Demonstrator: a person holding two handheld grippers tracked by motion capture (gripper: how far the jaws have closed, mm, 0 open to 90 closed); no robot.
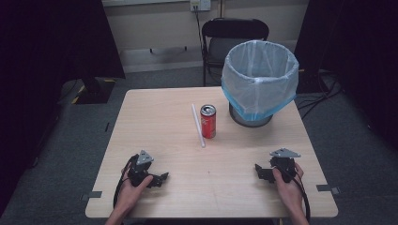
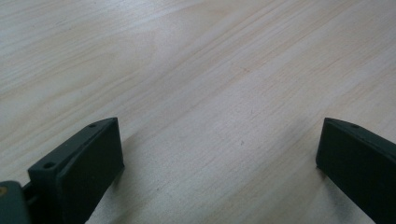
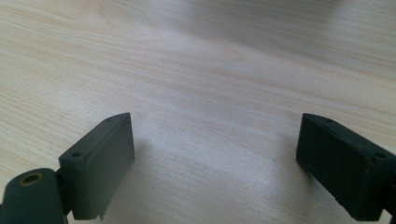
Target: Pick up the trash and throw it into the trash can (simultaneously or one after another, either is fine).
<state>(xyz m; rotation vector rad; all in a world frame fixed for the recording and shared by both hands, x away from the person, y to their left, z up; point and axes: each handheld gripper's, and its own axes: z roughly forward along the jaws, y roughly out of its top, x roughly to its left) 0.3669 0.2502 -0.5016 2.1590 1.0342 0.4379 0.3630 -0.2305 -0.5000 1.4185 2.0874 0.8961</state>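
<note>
The red can (image 1: 208, 121) stands upright near the middle of the table (image 1: 155, 122), a little toward the far side. Just beside it, on its left in the high view, lies a white straw (image 1: 198, 125). The straw's long axis runs almost from near to far, with the far end leaning slightly to the left, and its near end reaches a bit closer to the person than the can does. I cannot tell if the straw touches the can; they look very close but apart. To the right of the can and farther back stands the bin (image 1: 259, 82), lined with a pale bag, near the far right corner of the table.

Both things lie ahead of the two tongs, between them when seen from above. The left gripper (image 1: 163, 177) rests near the front edge on the left, the right gripper (image 1: 258, 169) near the front edge on the right. The can seems about equally far from each; the straw looks slightly nearer to the left one.

In the left gripper view and the right gripper view the jaws stand wide apart, released, with bare wood between them.

To take the straw, I judge the jaws should come across its long axis.
</note>
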